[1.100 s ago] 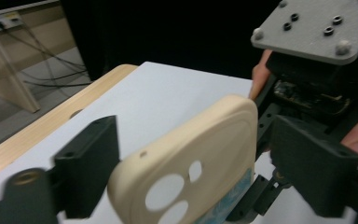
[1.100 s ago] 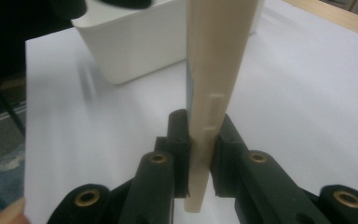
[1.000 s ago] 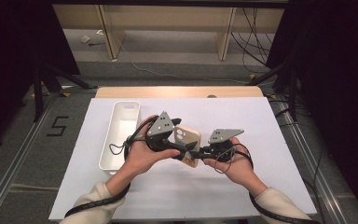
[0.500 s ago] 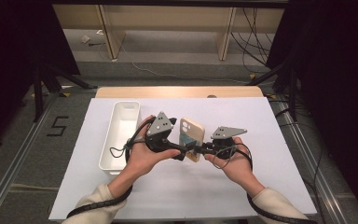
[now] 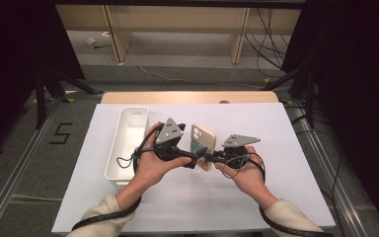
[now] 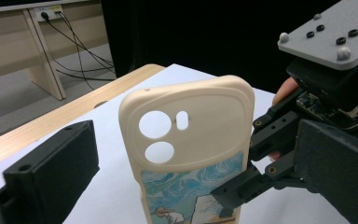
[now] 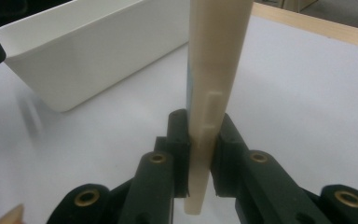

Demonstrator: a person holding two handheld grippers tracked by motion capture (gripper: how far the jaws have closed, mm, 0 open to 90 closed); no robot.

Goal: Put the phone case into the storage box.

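Case (image 5: 203, 146) upright over desk (image 5: 301, 148) middle, long axis vertical, clamped edge-on in right claw (image 5: 210, 159). Left claw (image 5: 192, 160) jaws apart, flanking case. Tray (image 5: 112, 163) at left edge, nearer left hand.

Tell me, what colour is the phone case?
Cream phone case, with a blue painted picture lower down; clearest in the left gripper view.

A: Both grippers are black, the left gripper (image 5: 190, 160) and the right gripper (image 5: 212, 159); each carries a grey three-cornered plate with dark studs on top.

B: Brass-ringed screw holes sit in the right one's jaws; black cables trail back; the sleeves (image 5: 101, 213) are cream.
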